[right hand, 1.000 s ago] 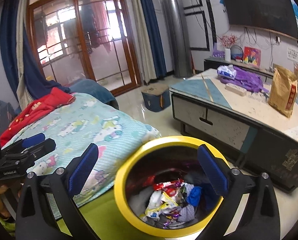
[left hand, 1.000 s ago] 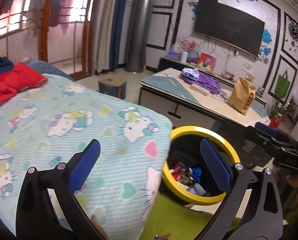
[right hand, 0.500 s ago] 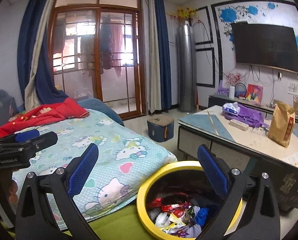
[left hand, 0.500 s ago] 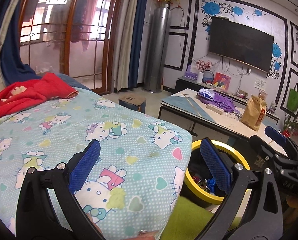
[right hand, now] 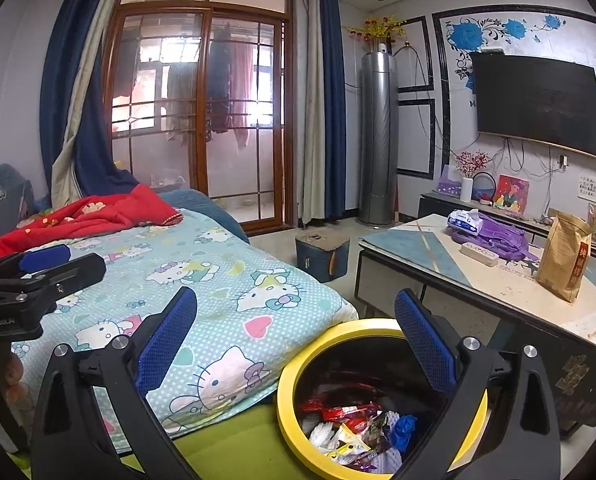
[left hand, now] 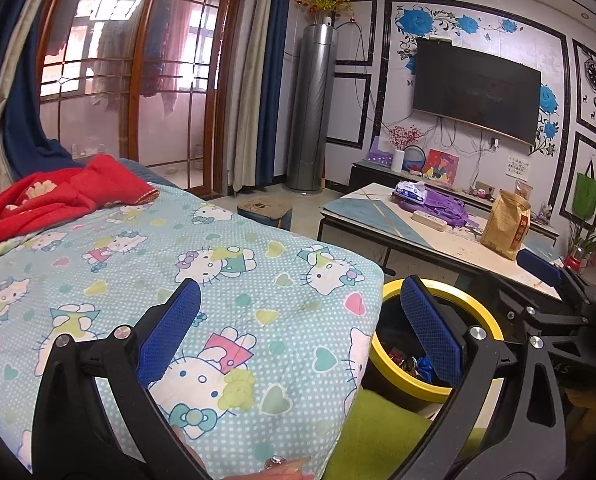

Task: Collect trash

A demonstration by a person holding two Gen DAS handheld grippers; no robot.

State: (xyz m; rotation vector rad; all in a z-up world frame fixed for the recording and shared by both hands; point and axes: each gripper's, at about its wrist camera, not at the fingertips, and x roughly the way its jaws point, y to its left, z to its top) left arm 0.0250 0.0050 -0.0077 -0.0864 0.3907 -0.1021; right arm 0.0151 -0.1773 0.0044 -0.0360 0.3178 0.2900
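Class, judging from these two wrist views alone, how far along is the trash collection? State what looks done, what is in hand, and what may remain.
Done: the yellow-rimmed bin already holds wrappers and crumpled scraps.
In hand: nothing; the left gripper and right gripper are both open and empty, raised above the blanket and the bin.
Left: no loose trash shows on the blanket. The coffee table still carries a brown paper bag; whether it is trash is unclear.

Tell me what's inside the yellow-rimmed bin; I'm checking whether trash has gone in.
The yellow-rimmed bin holds a pile of crumpled wrappers, red, white and yellow, plus something blue. The right gripper finger hides the bin's right side; whatever lies beneath the pile is covered.
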